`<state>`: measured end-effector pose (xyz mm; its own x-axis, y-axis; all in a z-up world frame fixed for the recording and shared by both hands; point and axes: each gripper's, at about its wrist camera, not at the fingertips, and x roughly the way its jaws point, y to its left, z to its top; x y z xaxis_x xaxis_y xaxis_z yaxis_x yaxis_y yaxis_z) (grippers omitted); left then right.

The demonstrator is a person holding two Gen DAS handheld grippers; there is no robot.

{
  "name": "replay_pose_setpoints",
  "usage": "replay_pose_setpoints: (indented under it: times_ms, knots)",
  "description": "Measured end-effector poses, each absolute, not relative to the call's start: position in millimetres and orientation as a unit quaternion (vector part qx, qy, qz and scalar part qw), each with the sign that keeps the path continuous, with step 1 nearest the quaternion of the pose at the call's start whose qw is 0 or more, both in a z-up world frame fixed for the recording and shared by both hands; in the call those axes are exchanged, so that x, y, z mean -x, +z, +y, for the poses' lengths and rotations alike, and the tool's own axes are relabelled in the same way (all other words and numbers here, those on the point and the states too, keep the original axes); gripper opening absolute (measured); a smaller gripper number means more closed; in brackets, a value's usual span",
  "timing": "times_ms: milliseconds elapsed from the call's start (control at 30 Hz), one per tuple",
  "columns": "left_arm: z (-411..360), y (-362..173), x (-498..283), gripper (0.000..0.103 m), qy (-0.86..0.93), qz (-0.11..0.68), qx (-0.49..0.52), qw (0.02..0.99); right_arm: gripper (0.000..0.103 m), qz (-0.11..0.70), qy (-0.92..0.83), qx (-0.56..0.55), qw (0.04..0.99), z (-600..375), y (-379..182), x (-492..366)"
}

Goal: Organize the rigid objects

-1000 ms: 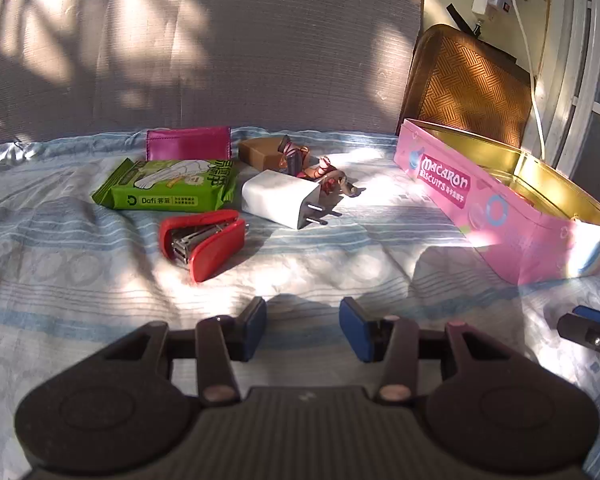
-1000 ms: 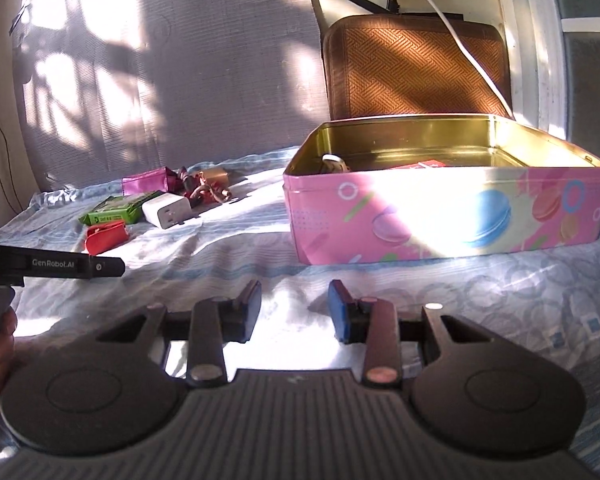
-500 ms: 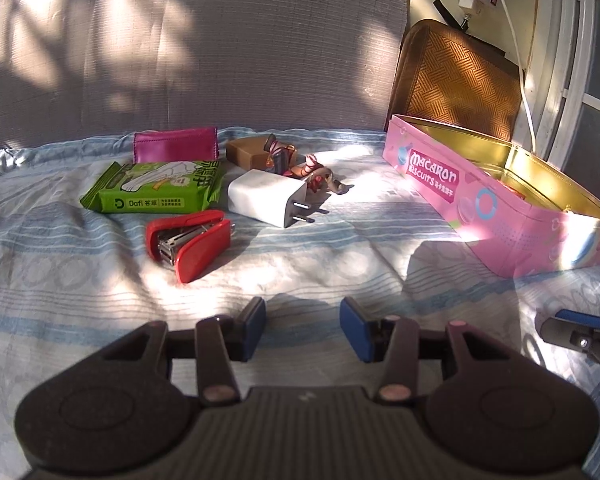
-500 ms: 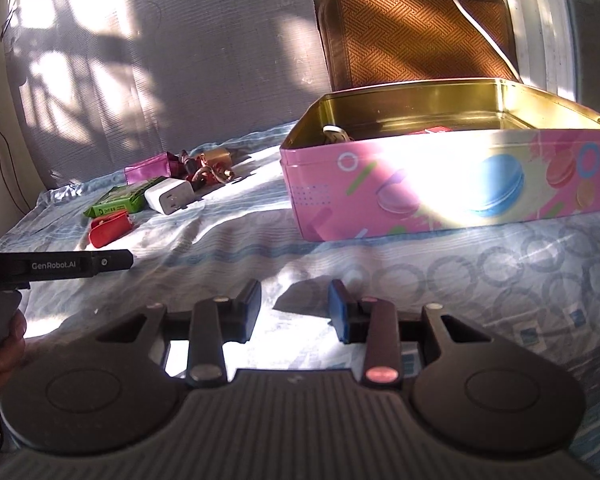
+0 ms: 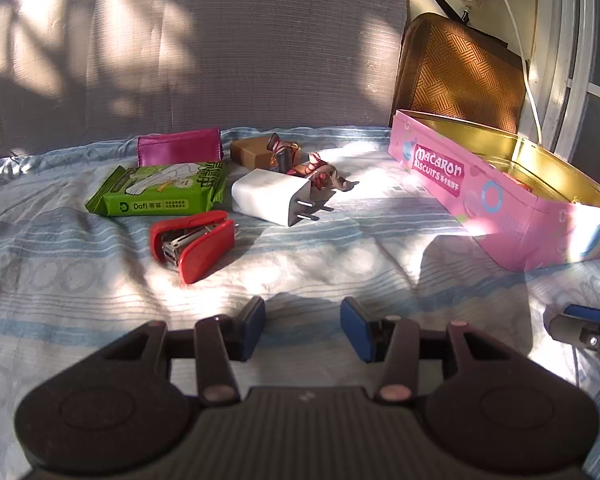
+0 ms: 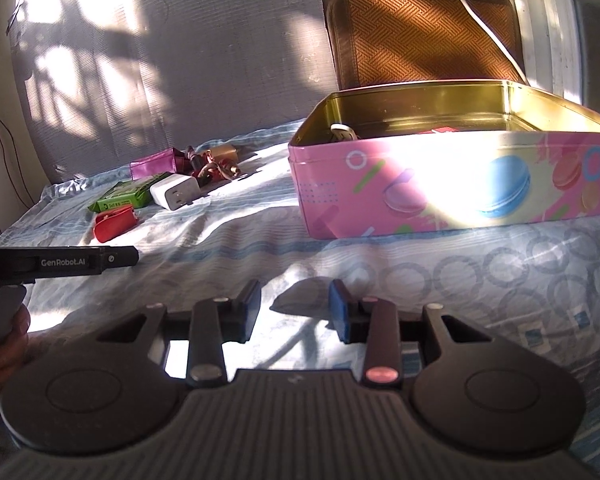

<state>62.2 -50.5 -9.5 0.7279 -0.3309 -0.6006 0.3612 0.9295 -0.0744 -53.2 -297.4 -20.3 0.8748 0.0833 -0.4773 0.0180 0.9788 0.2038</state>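
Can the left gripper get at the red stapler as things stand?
Probably yes. The left gripper has its jaws apart and empty, and only bare bedsheet lies between it and the red stapler, the nearest loose item.

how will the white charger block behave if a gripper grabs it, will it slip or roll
The white charger block looks boxy and flat-sided, so it probably won't roll. Its glossy shell may slip under light pinching. It seems rigid; gripping away from the prongs seems safest.

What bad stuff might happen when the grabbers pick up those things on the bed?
The stapler lies half open, so it may flip or snap shut when pinched. The charger sits against a tangled cord, which may drag along. The soft sheet could bunch up under the open left gripper.
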Motion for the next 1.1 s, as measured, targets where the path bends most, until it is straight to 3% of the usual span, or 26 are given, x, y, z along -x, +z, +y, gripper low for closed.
replay_pose_setpoints:
  times_ms: [1100]
  knots:
    - [-49.7,-9.1,-58.2,0.044,-0.179,0.317,-0.034,0.931,0.04,0.246,0.016,-0.081,0.966,-296.1,-20.7,54.9]
